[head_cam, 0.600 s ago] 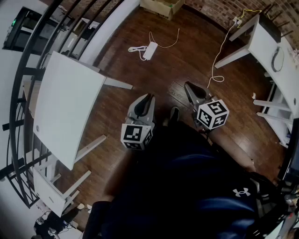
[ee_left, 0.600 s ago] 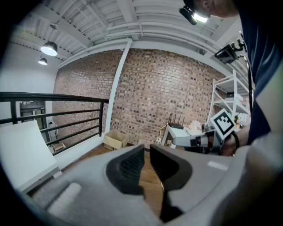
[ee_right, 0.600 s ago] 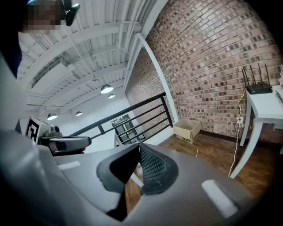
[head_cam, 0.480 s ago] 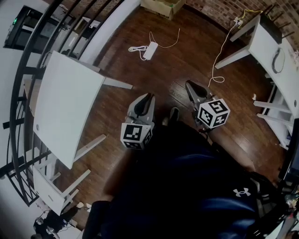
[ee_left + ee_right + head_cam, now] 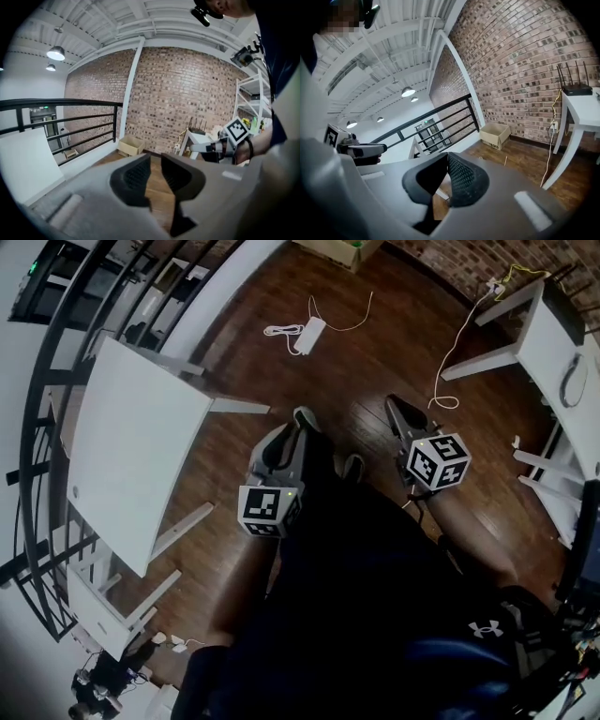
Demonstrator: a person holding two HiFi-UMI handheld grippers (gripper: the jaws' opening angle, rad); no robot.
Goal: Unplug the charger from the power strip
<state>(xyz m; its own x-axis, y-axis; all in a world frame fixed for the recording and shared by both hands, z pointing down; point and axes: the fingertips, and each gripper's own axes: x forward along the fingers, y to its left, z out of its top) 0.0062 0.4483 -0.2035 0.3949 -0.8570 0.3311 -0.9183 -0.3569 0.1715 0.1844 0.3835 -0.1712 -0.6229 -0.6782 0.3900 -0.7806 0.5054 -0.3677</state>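
The left gripper (image 5: 155, 161) has its fingers (image 5: 136, 178) slightly apart, empty; the right gripper (image 5: 447, 157) has its fingers (image 5: 464, 180) pressed together, empty. Both are well short of the power strip (image 5: 307, 336).

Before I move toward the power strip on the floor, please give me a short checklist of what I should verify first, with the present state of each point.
1. Power strip in sight: ok. The power strip lies on the wooden floor, well ahead of both tools.
2. Plug seated in the strip: cannot tell. The white cord at its left end is too small to read.
3. Left tool free: ok. The left tool has its jaws slightly apart with nothing between them.
4. Right tool ready to grasp: not ok. The right tool has its jaws together and holds nothing.
5. Tools within reach of the strip: not ok. Both are far short of it.
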